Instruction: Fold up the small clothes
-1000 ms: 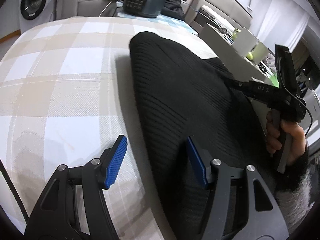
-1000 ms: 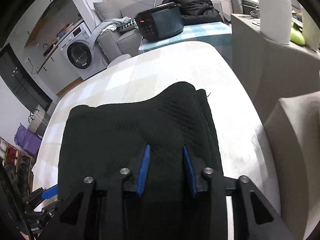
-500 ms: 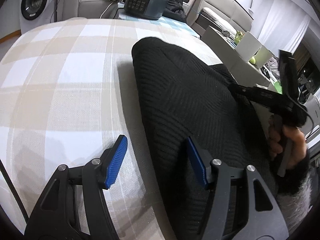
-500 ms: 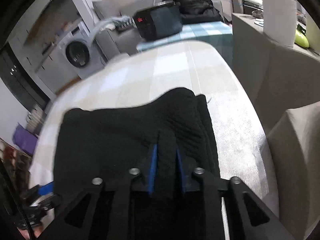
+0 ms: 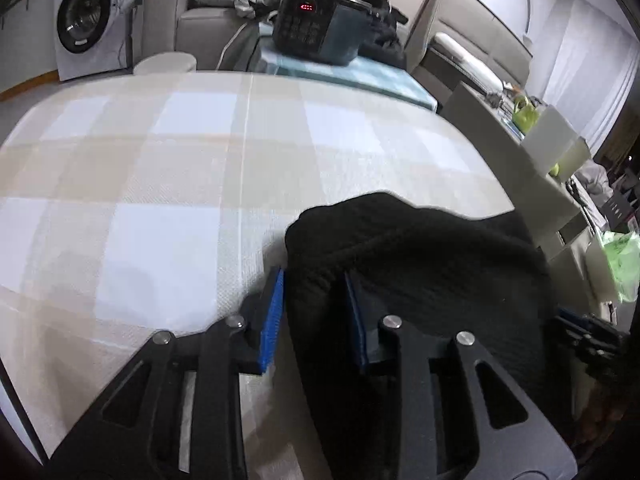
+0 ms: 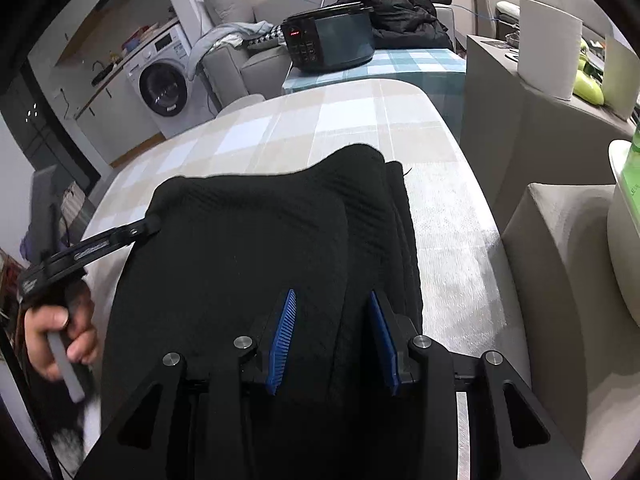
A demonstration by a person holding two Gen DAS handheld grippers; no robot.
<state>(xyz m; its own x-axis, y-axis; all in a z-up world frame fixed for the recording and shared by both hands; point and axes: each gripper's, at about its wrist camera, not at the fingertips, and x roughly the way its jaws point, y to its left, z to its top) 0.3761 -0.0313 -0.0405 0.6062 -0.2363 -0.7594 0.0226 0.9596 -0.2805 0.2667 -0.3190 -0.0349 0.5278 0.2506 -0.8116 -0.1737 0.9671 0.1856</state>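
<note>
A black knit garment (image 6: 248,240) lies folded on the checked tablecloth (image 6: 360,120), with layered edges along its right side. My right gripper (image 6: 334,320) hovers over its near right part. Its jaws are opening, and the cloth lies flat under and between the blue pads without being pressed. My left gripper (image 6: 150,222) reaches in from the left, held by a hand (image 6: 60,336), and pinches the garment's far left corner. In the left wrist view its jaws (image 5: 314,300) are closing, with a bunched fold of the garment (image 5: 420,248) between the pads.
A black cooker (image 6: 328,44) stands on a teal checked table behind. A washing machine (image 6: 164,88) is at the back left. A grey cabinet (image 6: 520,128) with a paper roll (image 6: 548,52) runs close along the table's right edge, and a grey cushion (image 6: 560,240) sits nearer.
My left gripper moved forward along the garment's left edge to its far corner and narrowed its jaws on it. My right gripper's jaws widened, letting go of the ridge of cloth they pinched.
</note>
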